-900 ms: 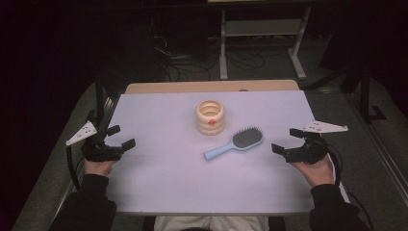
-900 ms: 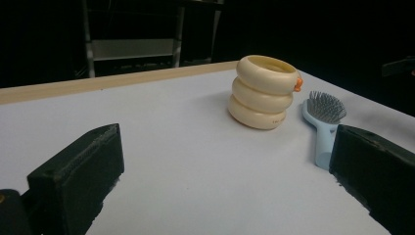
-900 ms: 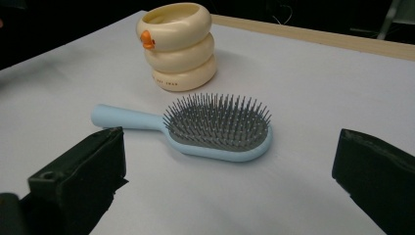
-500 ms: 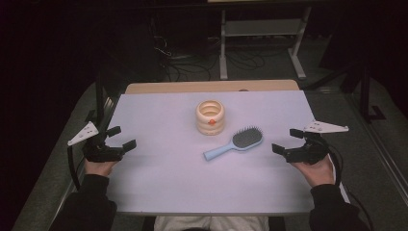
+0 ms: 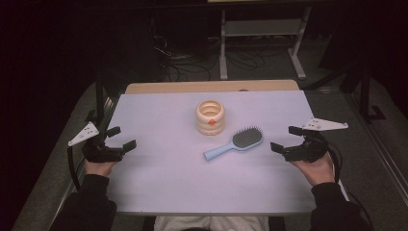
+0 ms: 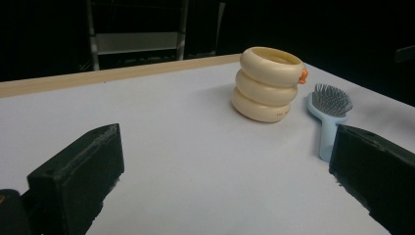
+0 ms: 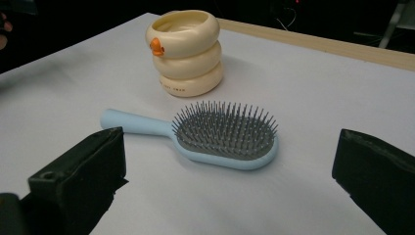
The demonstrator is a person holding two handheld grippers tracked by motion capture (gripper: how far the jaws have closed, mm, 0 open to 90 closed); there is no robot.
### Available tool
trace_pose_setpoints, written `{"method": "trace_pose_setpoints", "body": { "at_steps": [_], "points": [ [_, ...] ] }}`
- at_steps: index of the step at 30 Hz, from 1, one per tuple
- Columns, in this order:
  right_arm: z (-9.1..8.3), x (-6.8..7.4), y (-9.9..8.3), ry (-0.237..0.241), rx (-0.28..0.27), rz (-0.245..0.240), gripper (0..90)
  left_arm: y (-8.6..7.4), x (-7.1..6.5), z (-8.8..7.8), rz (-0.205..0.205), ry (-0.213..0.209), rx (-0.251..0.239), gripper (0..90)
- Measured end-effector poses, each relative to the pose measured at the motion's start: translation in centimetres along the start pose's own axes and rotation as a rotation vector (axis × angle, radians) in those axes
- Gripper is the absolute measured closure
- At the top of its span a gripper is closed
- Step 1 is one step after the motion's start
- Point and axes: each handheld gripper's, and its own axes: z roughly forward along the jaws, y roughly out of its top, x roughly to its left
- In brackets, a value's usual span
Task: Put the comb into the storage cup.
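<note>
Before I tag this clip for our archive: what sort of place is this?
Probably a lab or recording room, not a home. A white-topped table stands in a dark space, with loose cables on the floor and a metal rack behind it. A hairbrush and a cream holder are set out like test props.

Before you lies a pale lavender-white table cover (image 5: pixel 159 183) bearing a cream-yellow ringed cup (image 5: pixel 210 117) (with one small orange knob), a light blue hairbrush (image 5: pixel 234 143) with a grey bristle pad, and your black left gripper (image 5: pixel 121 138) and right gripper (image 5: pixel 285 139).
</note>
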Motion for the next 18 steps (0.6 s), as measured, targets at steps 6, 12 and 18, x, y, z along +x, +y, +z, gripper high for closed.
{"method": "trace_pose_setpoints", "body": {
  "at_steps": [6,12,18],
  "points": [
    [0.6,0.2,0.4,0.012,0.033,-0.017,0.0,0.0,0.0,0.2,-0.008,-0.009,0.013,0.0],
    [0.9,0.3,1.0,0.022,0.043,-0.025,0.0,0.0,0.0,0.1,-0.008,-0.006,0.006,0.0],
    [1.3,0.6,1.9,0.041,0.049,-0.036,0.0,0.0,0.0,0.0,-0.008,-0.004,0.003,0.0]
  ]
}}
